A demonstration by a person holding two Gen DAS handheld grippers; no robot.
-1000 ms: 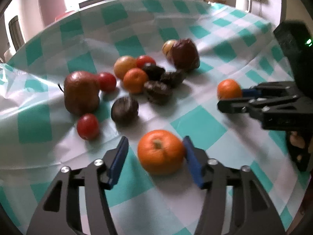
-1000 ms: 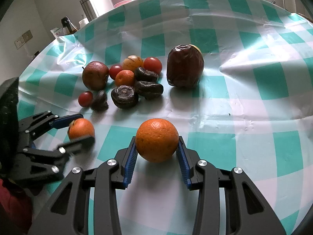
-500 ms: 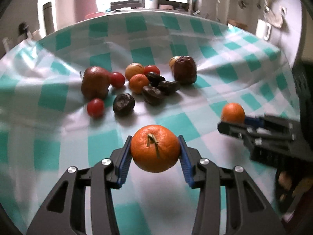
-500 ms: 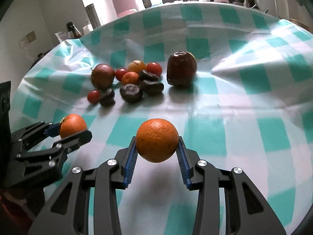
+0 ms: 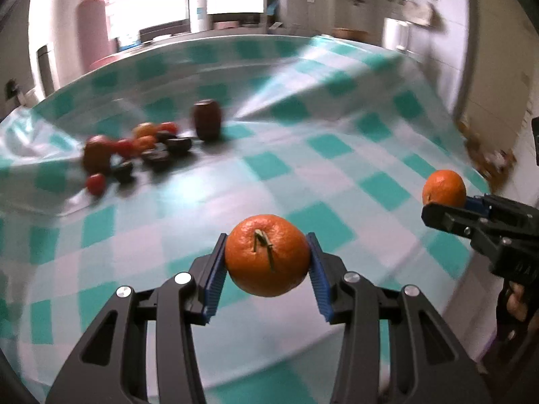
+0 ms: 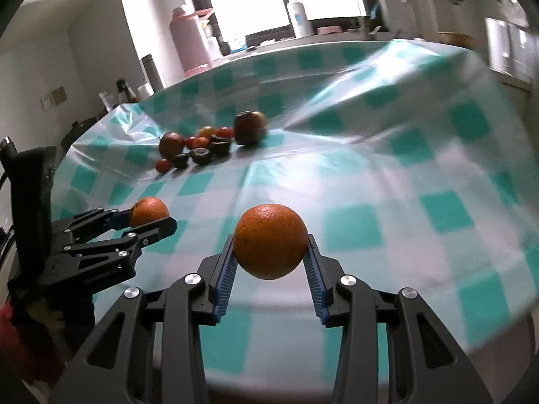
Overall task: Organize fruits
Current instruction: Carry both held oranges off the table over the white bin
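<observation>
The left gripper (image 5: 267,259) is clamped on a stemmed tangerine (image 5: 267,254), carried clear of the checked tablecloth (image 5: 337,155); its jaws have just been closing, the fruit between them. The right gripper (image 6: 269,262) is shut on a smooth orange (image 6: 270,240), likewise aloft. The remaining fruit pile (image 6: 202,146) is seen upper left in both views, well apart, nearer the left gripper. No destination is shown yet.

Left gripper (image 5: 266,262) clamps stemmed orange (image 5: 267,255) above checked tablecloth (image 5: 337,168).
</observation>
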